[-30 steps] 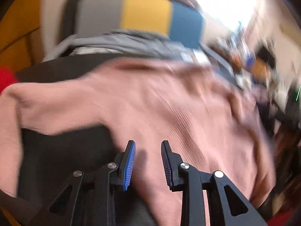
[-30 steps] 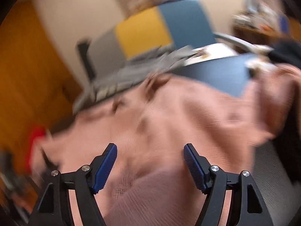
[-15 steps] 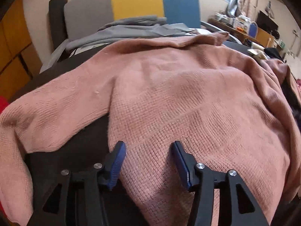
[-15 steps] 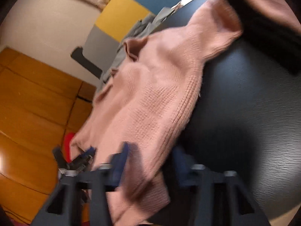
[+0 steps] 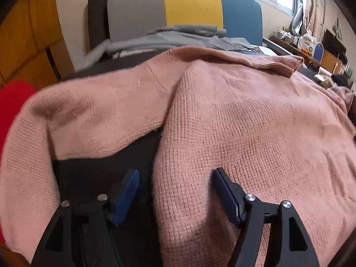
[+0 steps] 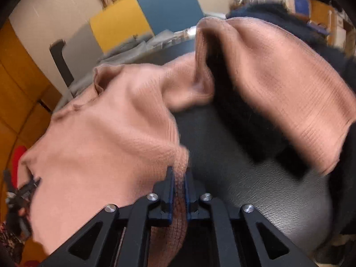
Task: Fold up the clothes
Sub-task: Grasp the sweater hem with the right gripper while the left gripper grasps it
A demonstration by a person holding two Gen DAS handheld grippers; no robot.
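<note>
A pink knit sweater (image 5: 244, 115) lies spread on a black table (image 5: 93, 173), one sleeve bent off to the left. My left gripper (image 5: 175, 191) is open and straddles the sweater's lower left edge, one blue pad over bare table, the other over the knit. In the right wrist view my right gripper (image 6: 178, 182) is shut on the hem of the same pink sweater (image 6: 106, 138) at its right side, lifting that corner. The other sleeve (image 6: 278, 89) drapes over dark clothing. The left gripper (image 6: 24, 191) shows small at the far left edge.
Folded grey garments (image 5: 169, 40) lie at the table's far side before a grey, yellow and blue chair back (image 5: 189, 6). A dark furry garment (image 6: 322, 44) sits at the right. Something red (image 5: 13, 98) lies at the left. Orange cabinets (image 5: 26, 33) line the wall.
My right gripper has shut on the sweater's hem and pulled that corner up. My left gripper has opened wider and come down closer over the sweater's left edge.
</note>
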